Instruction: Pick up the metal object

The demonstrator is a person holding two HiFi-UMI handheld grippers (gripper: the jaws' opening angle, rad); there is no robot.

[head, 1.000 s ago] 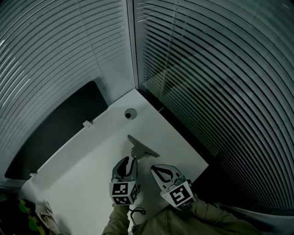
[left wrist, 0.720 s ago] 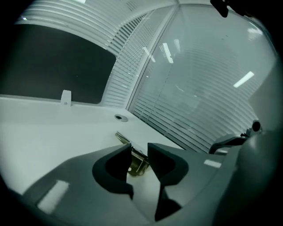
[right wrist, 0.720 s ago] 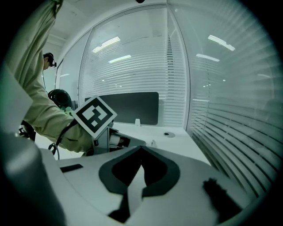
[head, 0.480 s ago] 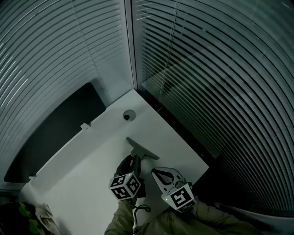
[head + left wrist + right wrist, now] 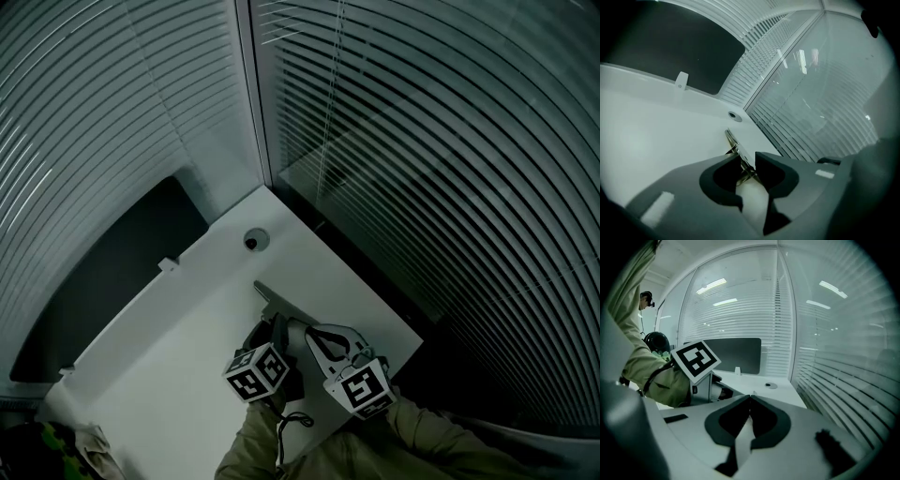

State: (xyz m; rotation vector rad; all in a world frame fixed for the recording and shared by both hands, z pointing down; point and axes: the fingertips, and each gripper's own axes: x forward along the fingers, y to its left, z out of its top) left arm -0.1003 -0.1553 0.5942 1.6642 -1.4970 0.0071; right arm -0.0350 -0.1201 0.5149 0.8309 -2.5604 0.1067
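Note:
The metal object (image 5: pixel 269 297), a flat plate with a spring-hinged stem, lies on the white desk (image 5: pixel 178 366). My left gripper (image 5: pixel 275 325) is rolled onto its side at the object's near end. Its jaws have just been closing. In the left gripper view the metal object (image 5: pixel 737 149) runs between the fingertips of the left gripper (image 5: pixel 743 161), and both pads seem to touch it. My right gripper (image 5: pixel 313 332) hovers just to the right, shut with nothing in it; in its own view the right gripper (image 5: pixel 750 397) shows its tips meeting.
A round cable hole (image 5: pixel 251 241) sits in the desk's far corner. Glass walls with blinds (image 5: pixel 422 187) close off the far and right sides. A dark panel (image 5: pixel 103 281) stands along the desk's left edge, with a small white clip (image 5: pixel 167 263) on that edge.
My left gripper has rolled onto its side and slid forward over the metal object's near end. The right gripper has shifted left, closer to the object.

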